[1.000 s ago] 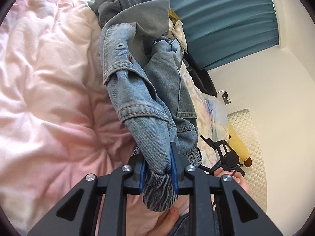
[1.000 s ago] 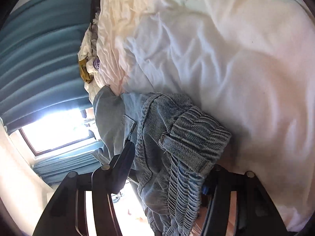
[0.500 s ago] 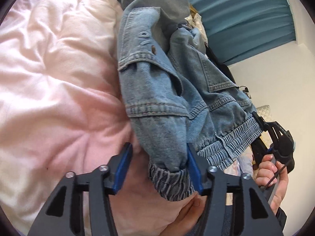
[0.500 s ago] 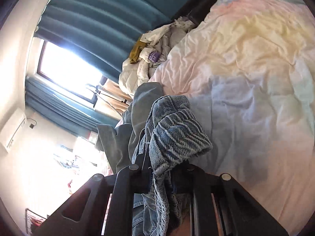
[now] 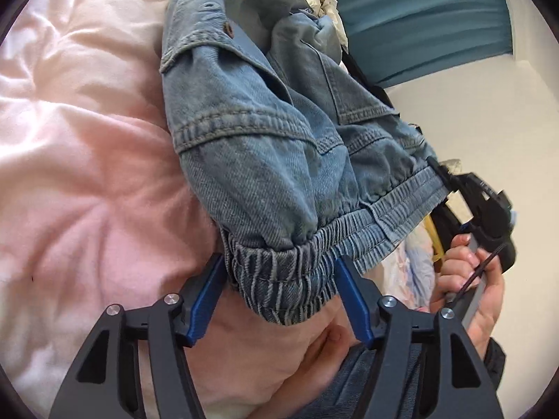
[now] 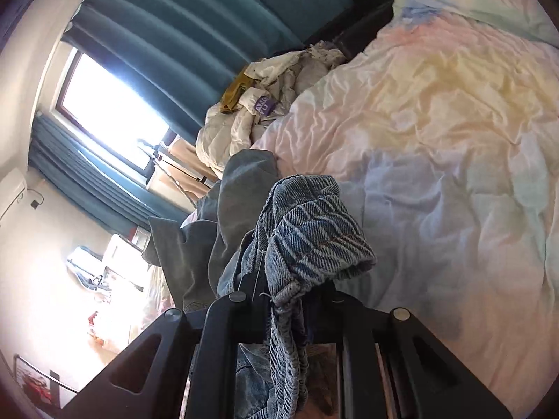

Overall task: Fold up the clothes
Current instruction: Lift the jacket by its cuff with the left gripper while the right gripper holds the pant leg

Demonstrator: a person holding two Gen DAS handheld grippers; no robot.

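Note:
A pair of light blue denim trousers (image 5: 265, 146) with an elastic waistband hangs over the pink duvet (image 5: 87, 181). My left gripper (image 5: 279, 276) is open, its blue pads either side of the bunched waistband without clamping it. My right gripper (image 6: 290, 300) is shut on the other end of the waistband (image 6: 314, 241); it also shows at the right of the left wrist view (image 5: 450, 188), held by a hand (image 5: 471, 279).
A pastel duvet (image 6: 436, 139) covers the bed. A heap of white and yellow clothes (image 6: 265, 104) lies at its far edge by the teal curtains (image 6: 195, 35). A bright window (image 6: 111, 111) is at the left.
My left gripper has opened and let go of the waistband. My right gripper has closed on the waistband and swung away, stretching it out between the two grippers.

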